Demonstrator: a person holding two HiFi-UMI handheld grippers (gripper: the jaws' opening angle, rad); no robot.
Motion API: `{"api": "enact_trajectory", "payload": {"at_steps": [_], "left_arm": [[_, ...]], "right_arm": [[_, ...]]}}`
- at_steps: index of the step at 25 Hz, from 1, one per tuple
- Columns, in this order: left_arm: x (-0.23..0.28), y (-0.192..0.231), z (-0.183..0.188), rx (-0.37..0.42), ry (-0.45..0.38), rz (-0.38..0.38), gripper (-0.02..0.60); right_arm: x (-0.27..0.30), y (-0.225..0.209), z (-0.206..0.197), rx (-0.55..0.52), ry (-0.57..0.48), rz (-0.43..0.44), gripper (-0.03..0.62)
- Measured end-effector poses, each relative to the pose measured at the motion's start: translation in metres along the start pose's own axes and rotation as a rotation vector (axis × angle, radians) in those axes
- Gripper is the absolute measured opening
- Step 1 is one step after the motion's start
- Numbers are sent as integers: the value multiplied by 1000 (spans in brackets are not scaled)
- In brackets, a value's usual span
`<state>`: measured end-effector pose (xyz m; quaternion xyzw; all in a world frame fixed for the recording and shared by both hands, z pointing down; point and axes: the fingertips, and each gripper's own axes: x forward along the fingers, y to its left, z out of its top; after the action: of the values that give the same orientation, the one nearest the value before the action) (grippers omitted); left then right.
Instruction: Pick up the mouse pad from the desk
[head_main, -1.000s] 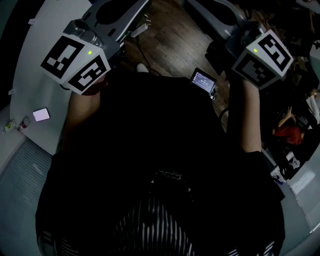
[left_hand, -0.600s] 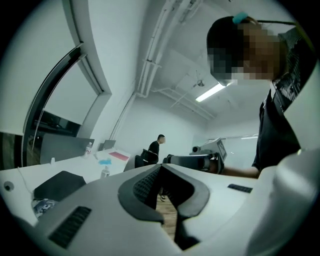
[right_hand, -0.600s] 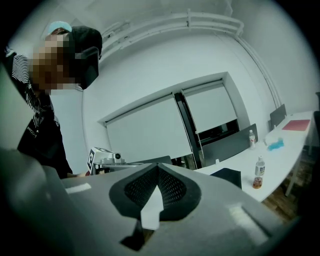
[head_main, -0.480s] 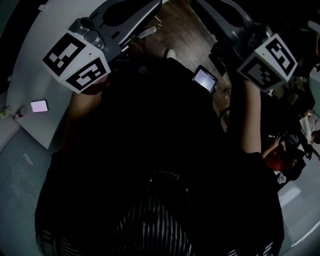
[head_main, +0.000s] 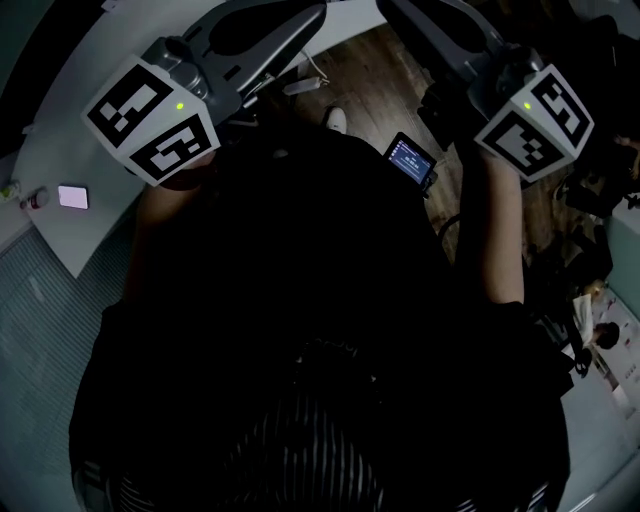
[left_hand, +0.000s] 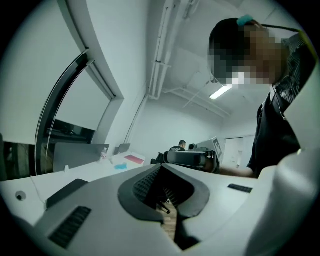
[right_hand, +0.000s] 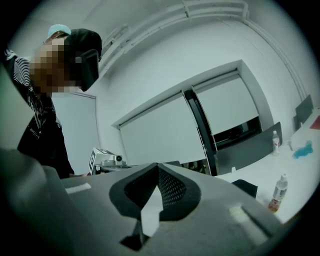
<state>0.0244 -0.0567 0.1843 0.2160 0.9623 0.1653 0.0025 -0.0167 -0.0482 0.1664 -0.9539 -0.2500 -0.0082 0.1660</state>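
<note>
No mouse pad shows for certain in any view. The person holds both grippers level at chest height over a dark torso. My left gripper (head_main: 300, 18) reaches toward the top middle of the head view, and in its own view (left_hand: 161, 166) the jaws stand together with nothing between them. My right gripper (head_main: 405, 12) mirrors it from the right, and its jaws (right_hand: 158, 166) are likewise shut and empty. Each gripper view shows the other gripper ahead: the right one (left_hand: 192, 157) and the left one's marker cube (right_hand: 102, 159).
A white desk (head_main: 90, 90) curves along the upper left, with a lit phone (head_main: 73, 196) and a small bottle (head_main: 35, 200) near its corner. A small screen (head_main: 410, 160) hangs at the person's waist above wooden floor (head_main: 350, 70). Another desk carries bottles (right_hand: 279, 192) and a blue object (right_hand: 302, 150).
In the head view the white desk, with its phone, has slid up and to the left and more wooden floor shows. Both marker cubes have shifted slightly. The jaws look unchanged.
</note>
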Motion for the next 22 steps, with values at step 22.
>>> {"api": "enact_trajectory", "payload": {"at_steps": [22], "left_arm": [[107, 33, -11, -33, 99, 135, 6]], "right_arm": [[-43, -123, -6, 122, -7, 108, 3]]}}
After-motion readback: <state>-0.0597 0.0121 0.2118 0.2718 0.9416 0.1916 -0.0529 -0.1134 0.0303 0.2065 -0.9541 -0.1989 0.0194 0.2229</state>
